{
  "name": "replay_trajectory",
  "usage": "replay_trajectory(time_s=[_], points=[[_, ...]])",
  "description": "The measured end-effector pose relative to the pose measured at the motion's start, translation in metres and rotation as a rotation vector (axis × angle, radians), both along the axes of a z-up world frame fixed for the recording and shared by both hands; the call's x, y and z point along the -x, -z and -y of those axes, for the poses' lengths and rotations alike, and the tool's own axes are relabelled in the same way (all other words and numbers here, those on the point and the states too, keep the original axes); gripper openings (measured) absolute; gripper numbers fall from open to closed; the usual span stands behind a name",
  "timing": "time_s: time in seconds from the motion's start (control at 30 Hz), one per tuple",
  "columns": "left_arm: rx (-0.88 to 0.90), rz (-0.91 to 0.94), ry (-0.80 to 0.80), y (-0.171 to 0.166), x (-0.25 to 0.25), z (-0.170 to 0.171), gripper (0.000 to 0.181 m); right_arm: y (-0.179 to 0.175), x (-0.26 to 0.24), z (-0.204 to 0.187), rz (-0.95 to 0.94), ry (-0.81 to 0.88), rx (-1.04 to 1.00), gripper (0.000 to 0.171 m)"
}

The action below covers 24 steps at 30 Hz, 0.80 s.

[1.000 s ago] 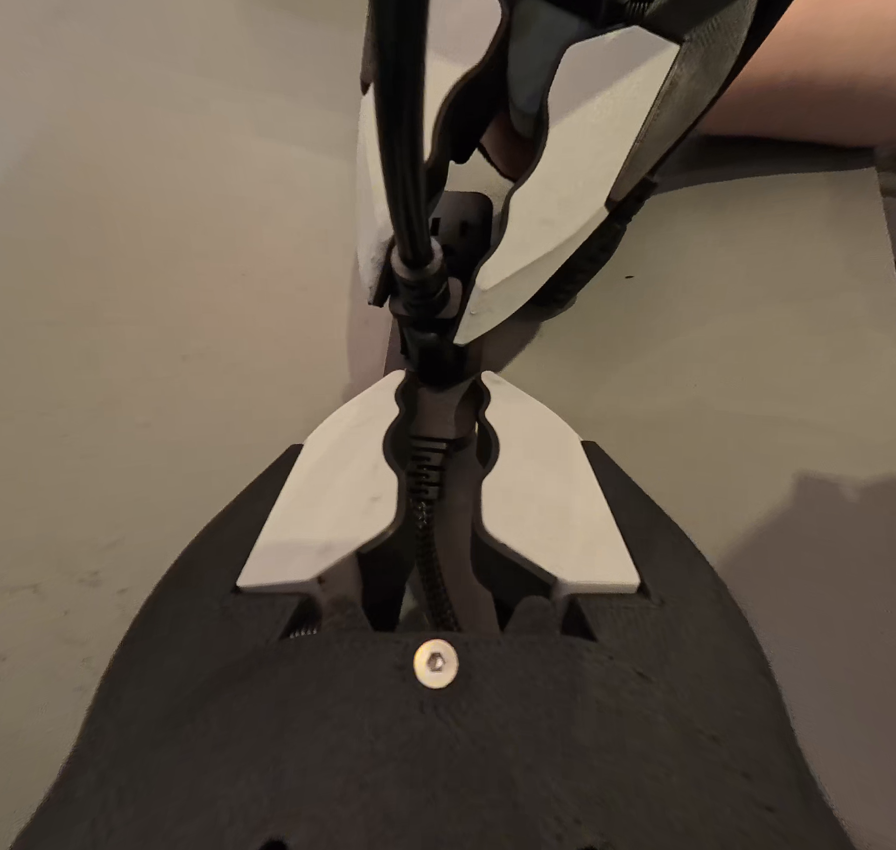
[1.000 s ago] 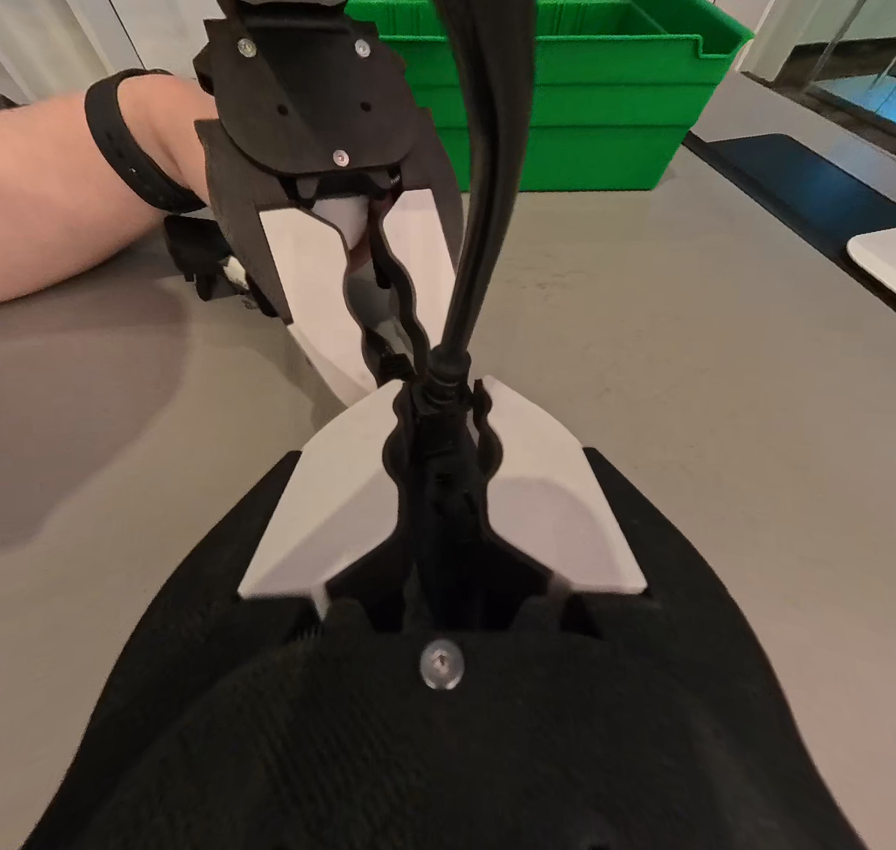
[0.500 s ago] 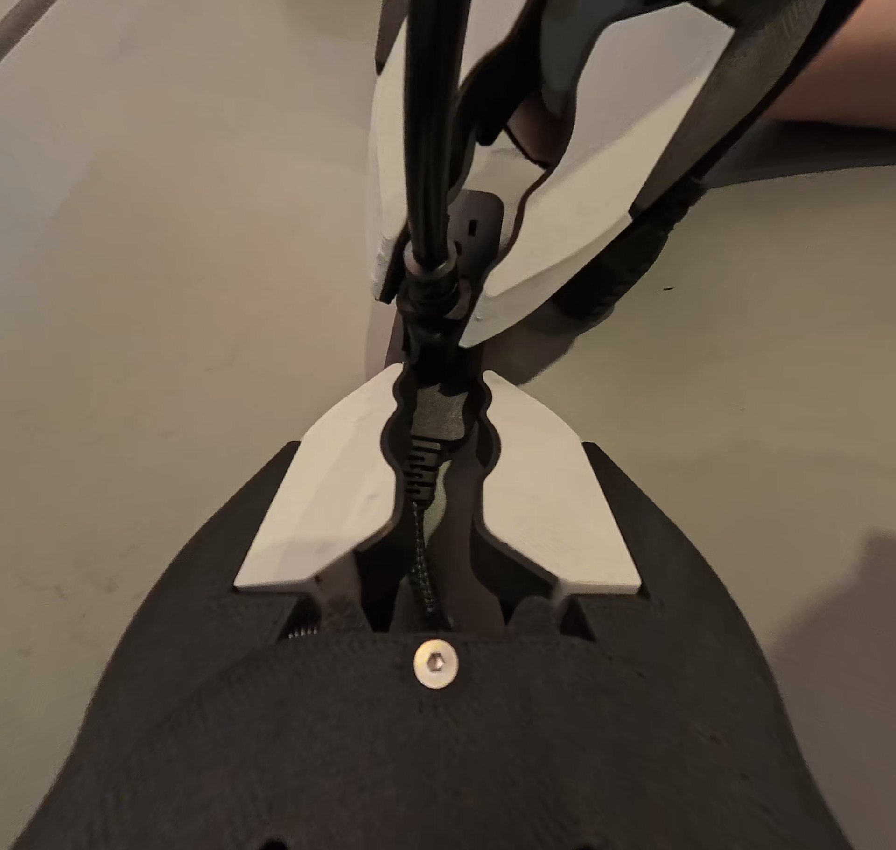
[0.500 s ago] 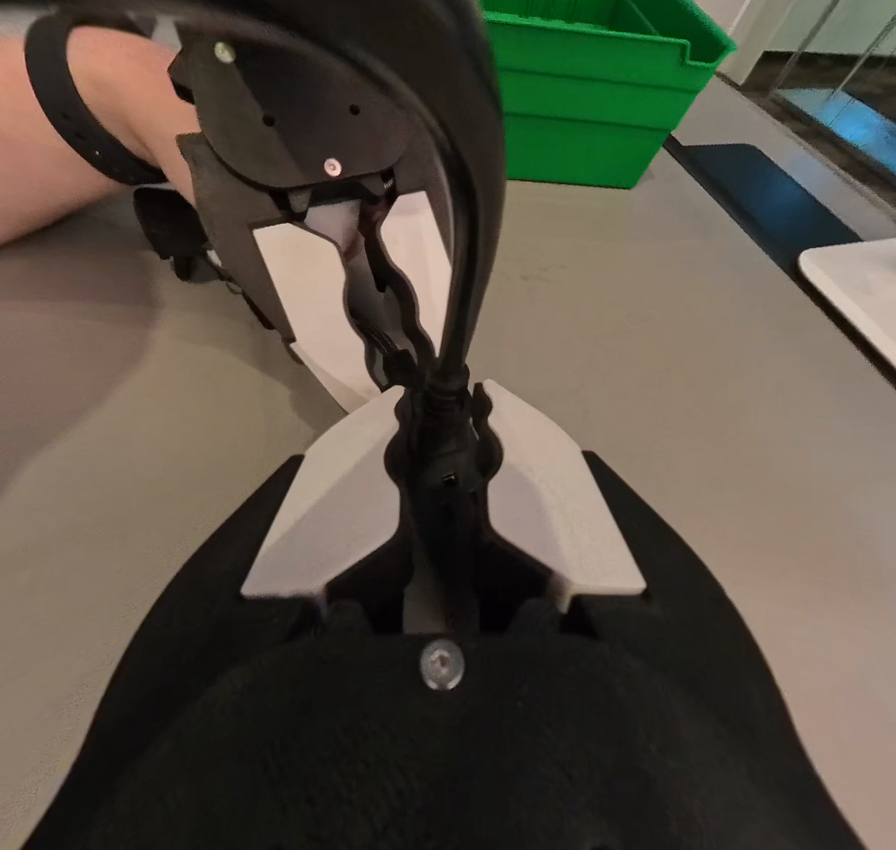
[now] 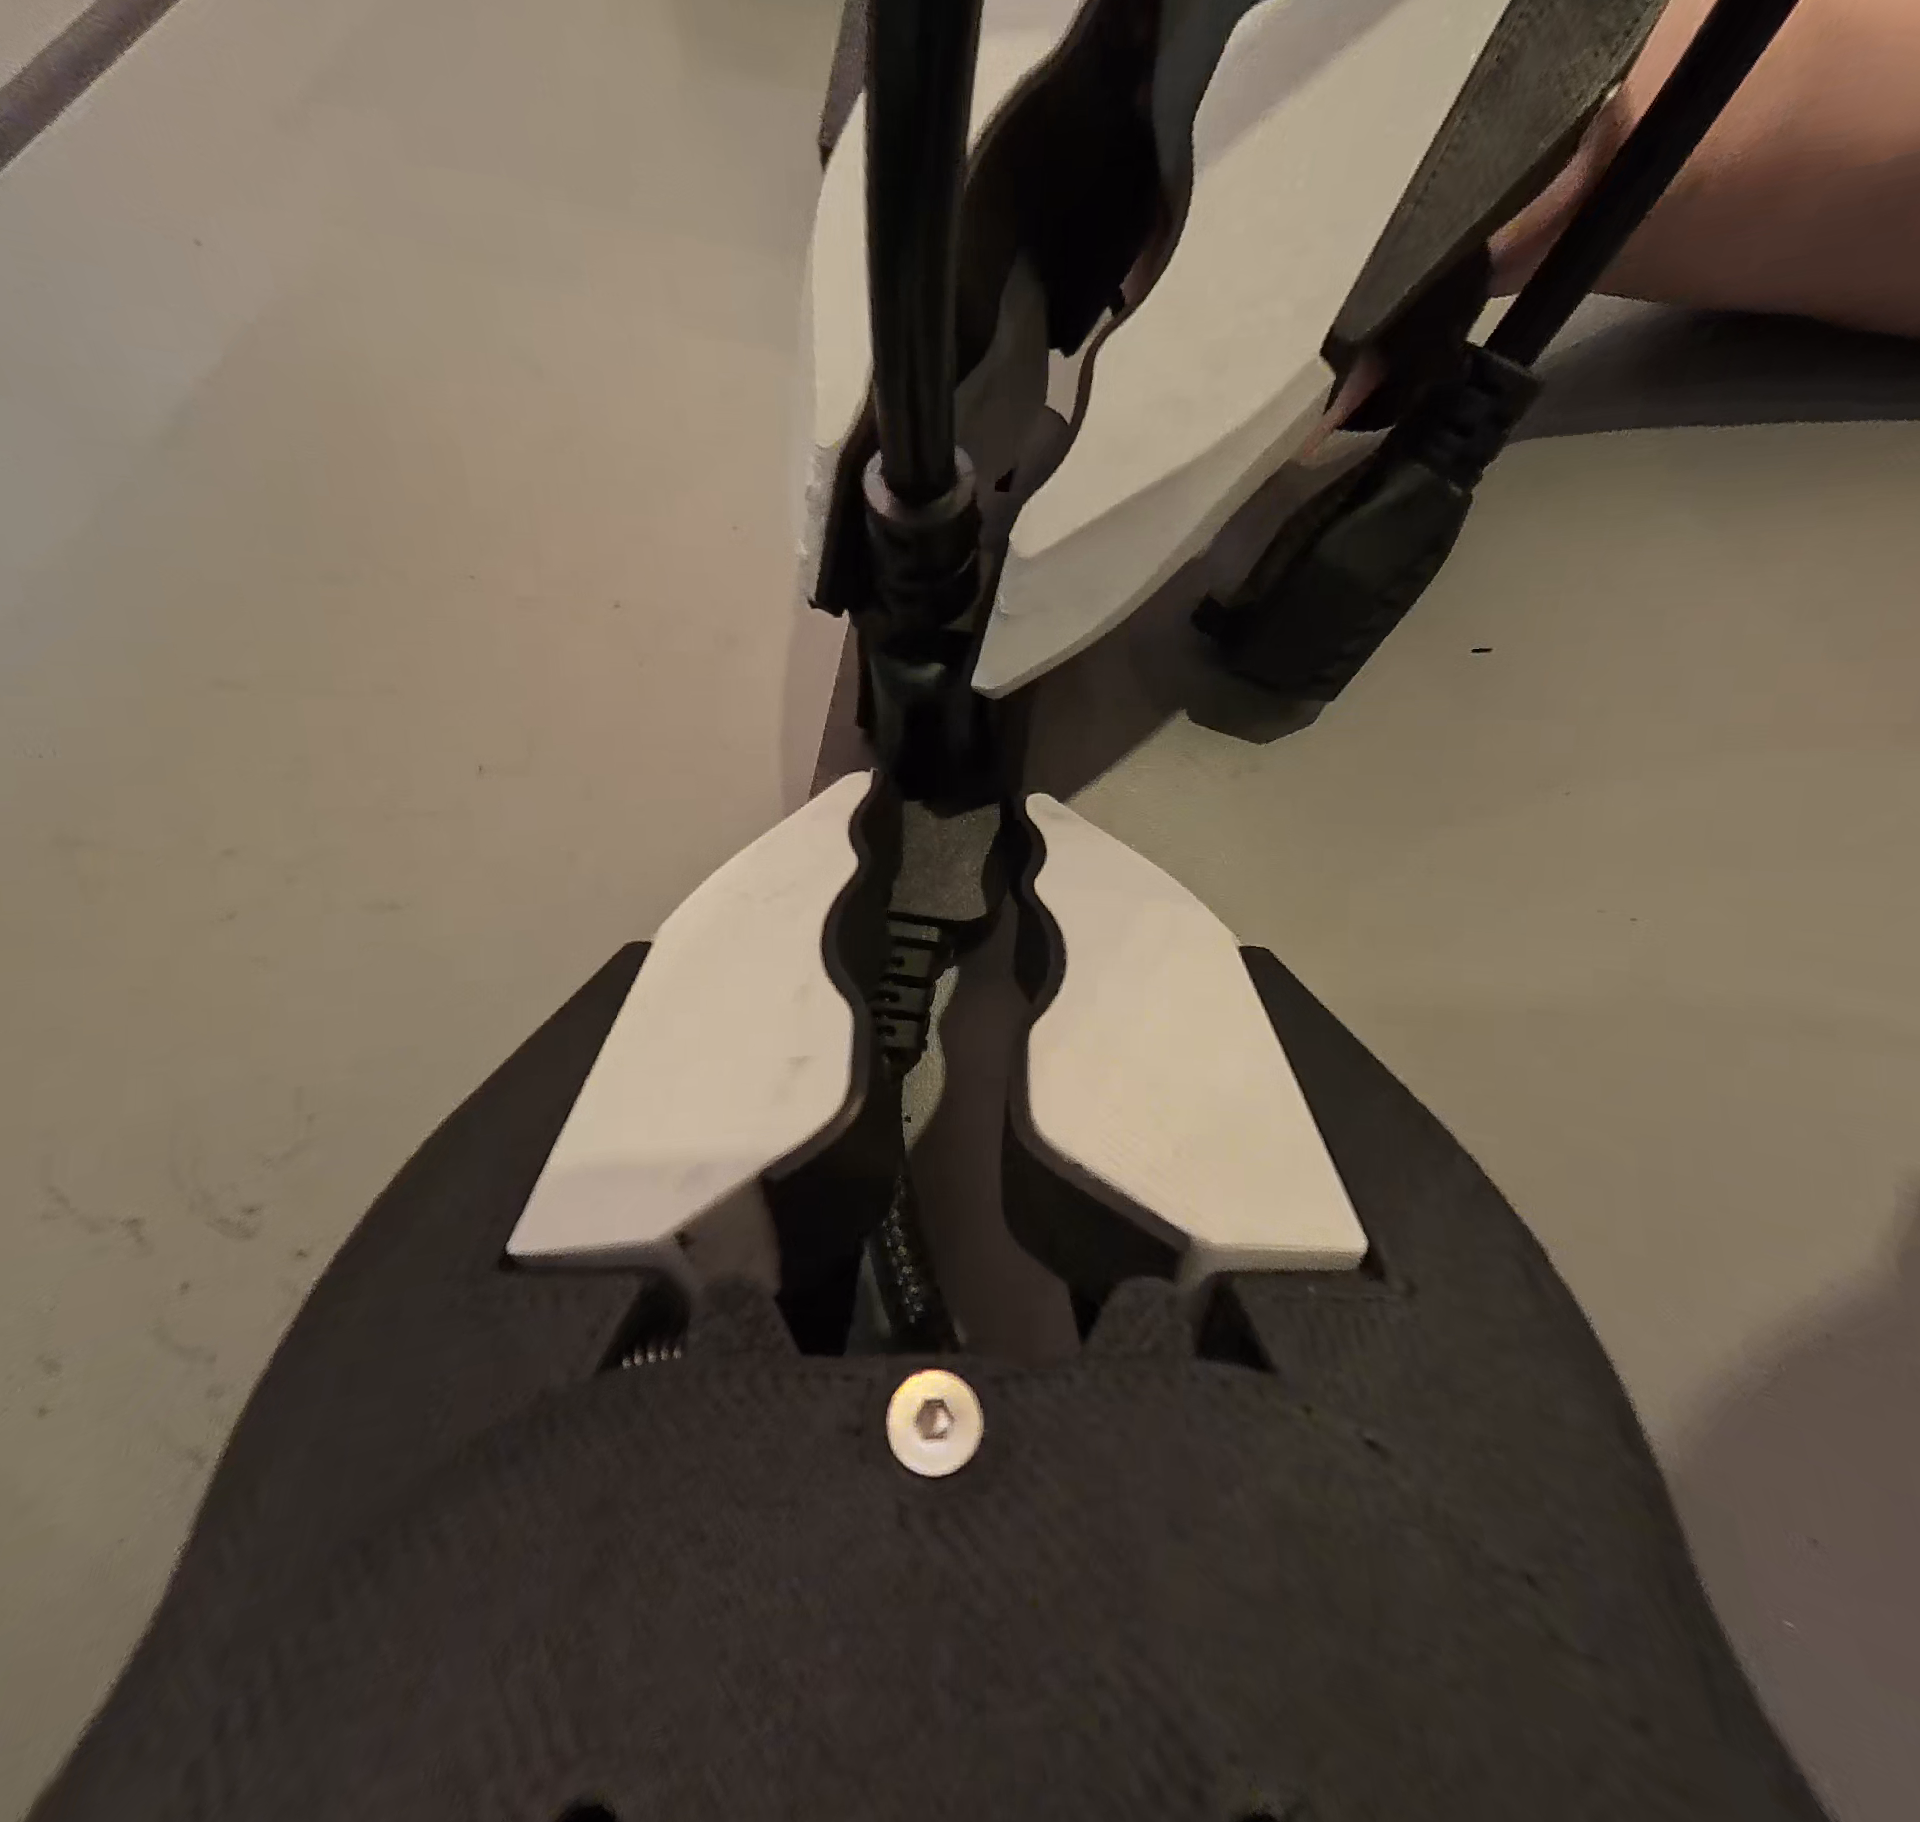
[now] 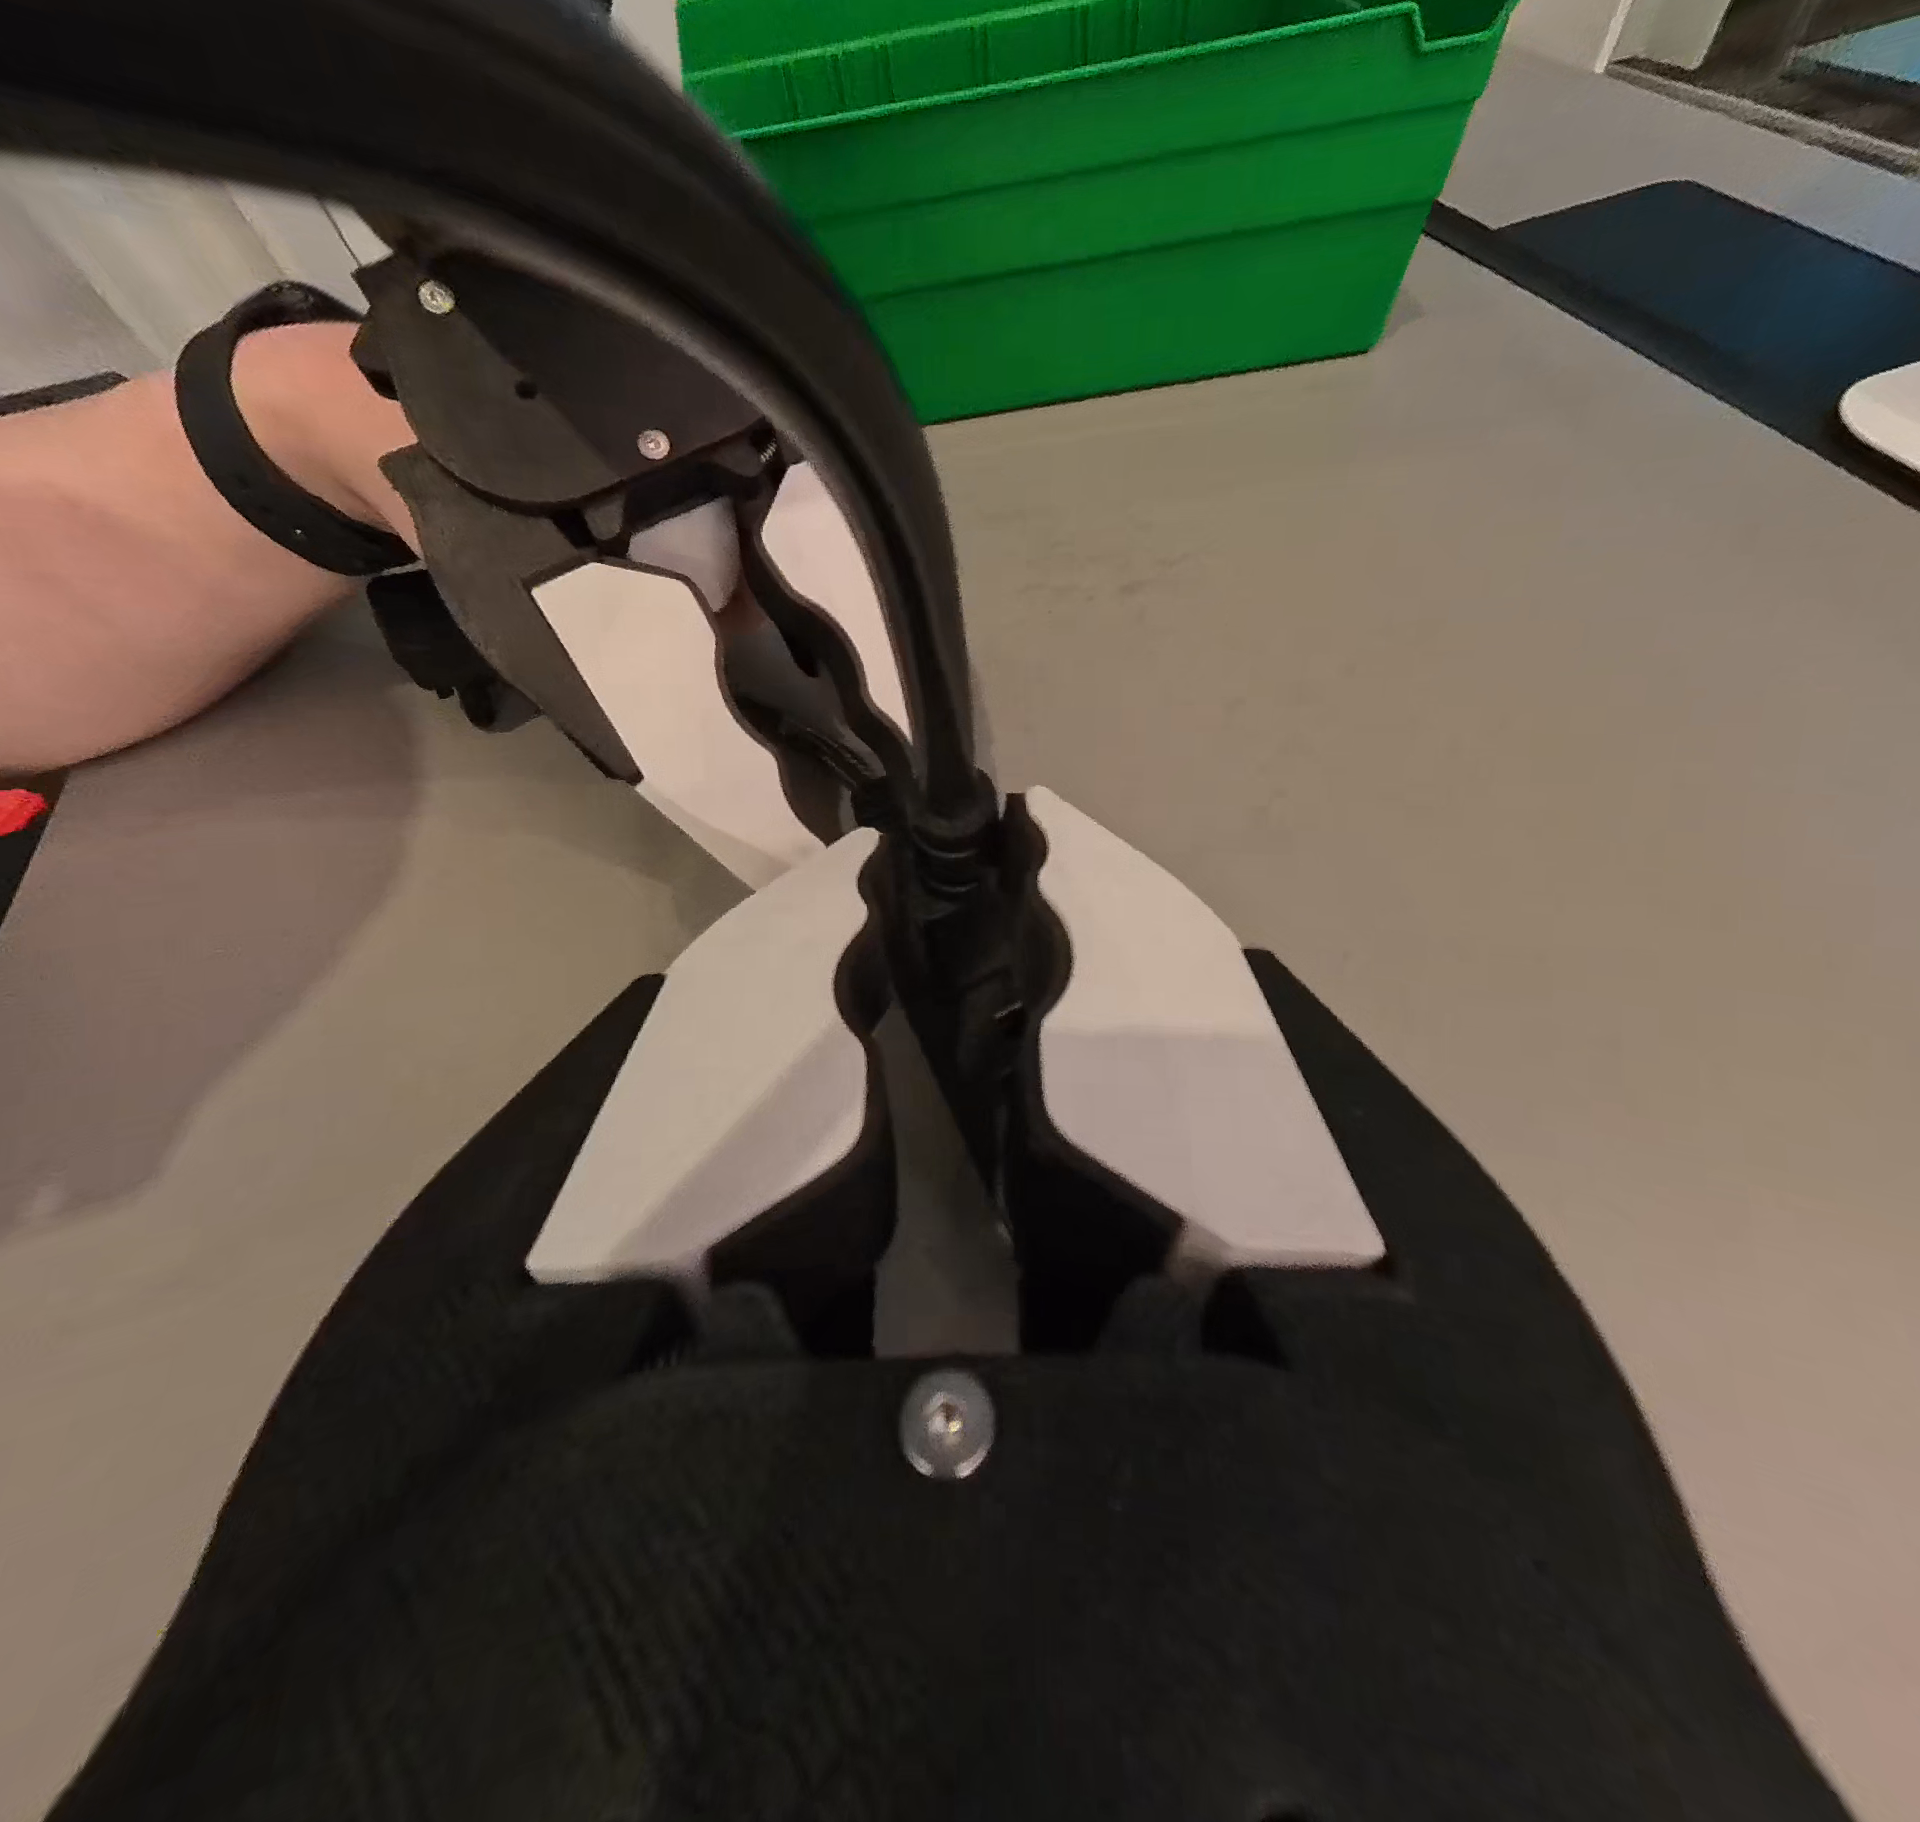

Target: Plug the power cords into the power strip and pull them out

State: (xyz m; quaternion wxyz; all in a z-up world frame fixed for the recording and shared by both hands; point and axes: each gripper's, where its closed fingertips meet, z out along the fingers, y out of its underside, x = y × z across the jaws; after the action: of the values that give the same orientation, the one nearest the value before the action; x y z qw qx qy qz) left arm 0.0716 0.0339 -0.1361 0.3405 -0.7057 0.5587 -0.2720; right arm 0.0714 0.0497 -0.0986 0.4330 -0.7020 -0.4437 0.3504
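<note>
In the left wrist view, the left gripper [image 5: 943,816] is pinching its white fingers [image 5: 727,1024] onto a grey moulded connector [image 5: 940,863]; its ribbed strain relief and braided cable [image 5: 909,1263] are running back between the jaws toward the camera. I judge this to be the power-strip end, though the strip body itself is hidden. Just beyond, touching its front, a black power-cord plug [image 5: 920,619] is sitting in line with it, held by the right gripper [image 5: 935,567], whose jaws are closing round the plug body. The thick black cord [image 5: 920,162] is rising steeply out of the plug.

In the right wrist view the same cord [image 6: 727,214] is arcing overhead in a stiff loop, so it is likely springy and will be tugging sideways on the plug. The moulded plug body looks rigid and a little slick; holding it on the body, not the cord, seems soundest.

Farther off, a second black plug [image 5: 1340,567] is lying on the grey table [image 5: 364,525] beside a person's forearm [image 5: 1787,141]. At the far edge a green bin [image 6: 1122,214] is standing.
</note>
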Motion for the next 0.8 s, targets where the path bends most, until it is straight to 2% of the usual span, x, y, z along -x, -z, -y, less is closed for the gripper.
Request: replay_trajectory(time_s=[0.13,0.27,0.33,0.37,0.47,0.57,0.63,0.67,0.77,0.8], points=[[0.002,-0.011,0.021,0.0,-0.001,0.001,0.02,0.0,0.002,0.002,0.142,0.011,-0.144,0.02],[0.005,-0.016,0.003,-0.002,0.001,-0.001,0.021,-0.003,0.01,-0.001,0.206,0.009,-0.159,0.018],[0.003,-0.012,-0.007,-0.002,0.001,-0.002,0.021,-0.005,0.011,-0.004,0.17,0.025,-0.117,0.017],[0.0,-0.019,-0.009,-0.001,0.001,-0.002,0.021,-0.007,0.009,-0.007,0.126,0.042,-0.076,0.011],[-0.002,-0.004,-0.017,-0.001,-0.002,-0.004,0.021,-0.005,0.003,-0.01,0.023,0.027,0.058,0.013],[-0.011,0.001,0.004,0.0,-0.003,-0.001,0.02,-0.003,-0.001,-0.002,0.079,-0.089,-0.091,0.016],[-0.003,0.017,0.01,0.0,-0.004,0.0,0.019,-0.008,-0.008,0.001,0.042,-0.127,-0.156,0.017],[-0.006,0.023,0.012,-0.001,-0.004,0.0,0.019,-0.012,-0.013,0.001,-0.001,-0.134,-0.152,0.019],[-0.001,0.028,0.009,-0.001,-0.004,-0.001,0.018,-0.009,-0.021,-0.002,-0.017,-0.158,-0.127,0.045],[0.002,0.034,0.009,-0.001,-0.004,-0.001,0.018,-0.004,-0.018,0.002,0.001,-0.194,-0.11,0.045]])
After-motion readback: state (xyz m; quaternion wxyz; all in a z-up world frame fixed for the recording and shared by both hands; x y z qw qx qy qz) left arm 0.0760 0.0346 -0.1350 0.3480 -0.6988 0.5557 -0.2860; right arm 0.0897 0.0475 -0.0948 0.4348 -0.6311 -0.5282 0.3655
